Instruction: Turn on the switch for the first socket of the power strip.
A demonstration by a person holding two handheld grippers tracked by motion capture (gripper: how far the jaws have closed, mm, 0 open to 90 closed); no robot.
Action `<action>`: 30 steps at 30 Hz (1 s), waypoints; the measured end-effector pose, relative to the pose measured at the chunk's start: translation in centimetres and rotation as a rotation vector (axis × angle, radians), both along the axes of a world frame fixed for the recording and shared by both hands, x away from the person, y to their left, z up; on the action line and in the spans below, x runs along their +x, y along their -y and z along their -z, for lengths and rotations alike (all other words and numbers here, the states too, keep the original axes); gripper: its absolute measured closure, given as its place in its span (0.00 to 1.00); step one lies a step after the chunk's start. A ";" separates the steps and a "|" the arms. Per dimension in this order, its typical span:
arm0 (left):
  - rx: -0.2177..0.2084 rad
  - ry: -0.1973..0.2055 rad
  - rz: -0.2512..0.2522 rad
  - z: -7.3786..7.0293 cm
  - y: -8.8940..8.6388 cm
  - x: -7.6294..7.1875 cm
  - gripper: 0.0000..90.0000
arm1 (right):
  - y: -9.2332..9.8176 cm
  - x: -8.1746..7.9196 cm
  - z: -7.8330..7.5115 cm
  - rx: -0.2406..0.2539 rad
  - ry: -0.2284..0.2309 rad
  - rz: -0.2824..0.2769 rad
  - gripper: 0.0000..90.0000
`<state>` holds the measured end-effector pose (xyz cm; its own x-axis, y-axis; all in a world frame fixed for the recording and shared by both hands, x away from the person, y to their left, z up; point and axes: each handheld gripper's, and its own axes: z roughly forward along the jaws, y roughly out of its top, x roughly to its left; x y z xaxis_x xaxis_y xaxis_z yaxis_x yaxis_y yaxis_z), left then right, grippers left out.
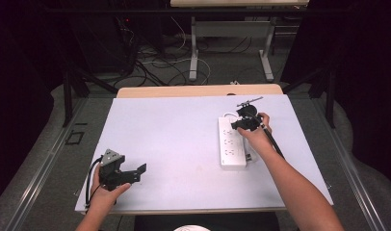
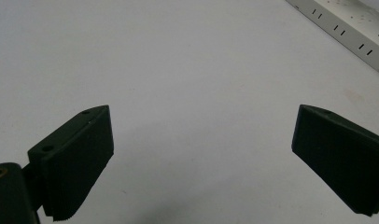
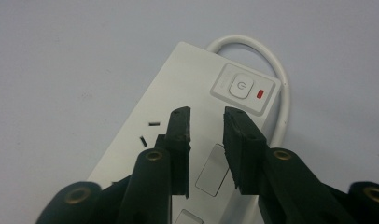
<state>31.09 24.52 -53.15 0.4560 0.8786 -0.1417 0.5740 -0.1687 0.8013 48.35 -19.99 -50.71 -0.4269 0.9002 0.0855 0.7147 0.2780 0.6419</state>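
Observation:
A white power strip (image 1: 231,144) lies on the right half of the white table top, its length running away from me. My right gripper (image 1: 239,124) hovers over its far end. In the right gripper view the right gripper (image 3: 207,114) stands open by a narrow gap with nothing between its jaws, just short of the power button (image 3: 242,86) and its red light (image 3: 260,94). Near the front left corner, my left gripper (image 1: 138,174) is held low, and the left gripper (image 2: 201,112) is wide open over bare table. The power strip (image 2: 346,25) crosses that view's top right corner.
The strip's white cable (image 3: 279,79) loops around its far end. The white table top (image 1: 169,130) has a wooden edge (image 1: 198,90) at the back. Beyond it are desk legs (image 1: 193,57) and loose cables on the floor.

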 end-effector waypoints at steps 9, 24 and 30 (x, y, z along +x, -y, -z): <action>-0.002 -0.002 0.001 0.0 0.0 0.0 0.06 | -0.1 0.3 0.6 -0.032 -0.023 0.027 0.94; 0.000 -0.003 -0.002 0.1 0.0 0.0 0.06 | 0.1 0.5 1.2 -0.020 -0.042 0.077 1.00; 0.000 0.000 0.002 0.1 0.0 0.0 0.06 | 0.4 0.3 1.4 -0.005 -0.040 0.062 1.00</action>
<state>31.09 24.51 -53.21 0.4574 0.8779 -0.1416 0.5740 -0.1698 0.8010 48.67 -20.34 -52.08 -0.3669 0.9252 0.0964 0.7556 0.2360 0.6110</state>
